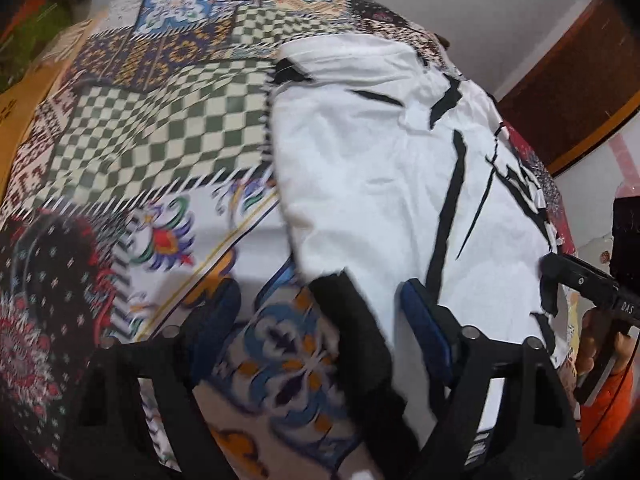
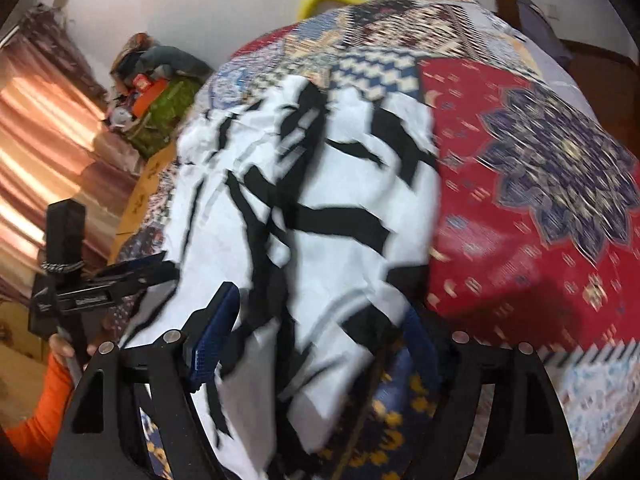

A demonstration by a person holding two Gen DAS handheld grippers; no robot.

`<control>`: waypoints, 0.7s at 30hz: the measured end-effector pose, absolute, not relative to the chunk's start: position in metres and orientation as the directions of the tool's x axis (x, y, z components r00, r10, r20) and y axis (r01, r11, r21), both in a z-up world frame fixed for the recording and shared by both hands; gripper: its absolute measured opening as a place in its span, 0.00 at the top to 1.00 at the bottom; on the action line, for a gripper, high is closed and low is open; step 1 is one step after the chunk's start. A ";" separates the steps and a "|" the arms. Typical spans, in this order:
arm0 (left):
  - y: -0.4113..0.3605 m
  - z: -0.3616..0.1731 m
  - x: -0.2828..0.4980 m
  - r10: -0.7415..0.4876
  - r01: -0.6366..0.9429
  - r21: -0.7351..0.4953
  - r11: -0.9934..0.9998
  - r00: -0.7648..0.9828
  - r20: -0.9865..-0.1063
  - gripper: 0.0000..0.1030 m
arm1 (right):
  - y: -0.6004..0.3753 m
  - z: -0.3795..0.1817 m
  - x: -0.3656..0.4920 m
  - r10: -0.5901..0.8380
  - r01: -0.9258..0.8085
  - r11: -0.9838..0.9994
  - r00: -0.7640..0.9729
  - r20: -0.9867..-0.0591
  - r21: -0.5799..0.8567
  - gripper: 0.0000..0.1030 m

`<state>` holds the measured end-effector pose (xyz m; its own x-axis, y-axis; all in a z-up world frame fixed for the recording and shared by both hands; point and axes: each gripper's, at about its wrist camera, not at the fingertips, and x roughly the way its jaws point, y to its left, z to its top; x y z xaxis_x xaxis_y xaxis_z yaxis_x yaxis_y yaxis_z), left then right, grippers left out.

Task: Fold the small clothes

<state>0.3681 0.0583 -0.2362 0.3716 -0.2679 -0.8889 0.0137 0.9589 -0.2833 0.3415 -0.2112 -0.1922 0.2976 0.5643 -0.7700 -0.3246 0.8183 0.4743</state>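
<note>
Mid-fold: shirt (image 1: 384,168) lies on the quilt (image 1: 160,128). Your left gripper (image 1: 320,312) stands wide at its near hem; your right gripper (image 2: 316,328) straddles fabric, grip unclear. Next, you close and carry the hem across.

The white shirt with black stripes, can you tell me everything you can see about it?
The white shirt looks like soft, thin cloth with bold black streaks and a black hem. It lies crumpled and wrinkled on the patchwork cloth, not yet folded neatly. Its near edge hangs between the fingers of the right gripper; the left gripper has its black hem between its open fingers.
</note>
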 end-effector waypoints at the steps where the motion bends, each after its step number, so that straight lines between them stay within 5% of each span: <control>1: 0.055 -0.236 0.371 -0.278 0.025 -0.289 0.957 0.372 -0.886 0.27 | -0.206 -0.192 0.342 0.571 -0.334 0.813 0.292 -0.768 0.477 0.26; 5: 0.043 -0.236 0.379 -0.316 0.063 -0.316 0.947 0.369 -0.874 0.42 | -0.190 -0.194 0.344 0.585 -0.375 0.796 0.276 -0.763 0.475 0.29; 8: 0.041 -0.236 0.381 -0.337 0.065 -0.337 0.939 0.372 -0.865 0.50 | -0.183 -0.195 0.345 0.573 -0.390 0.802 0.288 -0.767 0.452 0.47; 11: 0.044 -0.236 0.382 -0.359 0.062 -0.363 0.930 0.374 -0.855 0.70 | -0.181 -0.198 0.346 0.590 -0.395 0.788 0.263 -0.763 0.473 0.70; 14: 0.046 -0.229 0.379 -0.342 0.058 -0.349 0.935 0.398 -0.851 0.88 | -0.178 -0.193 0.341 0.585 -0.422 0.787 0.276 -0.763 0.450 0.82; 21: 0.052 -0.183 0.358 -0.314 0.082 -0.316 0.945 0.496 -0.809 0.93 | -0.168 -0.154 0.324 0.609 -0.498 0.760 0.324 -0.724 0.417 0.90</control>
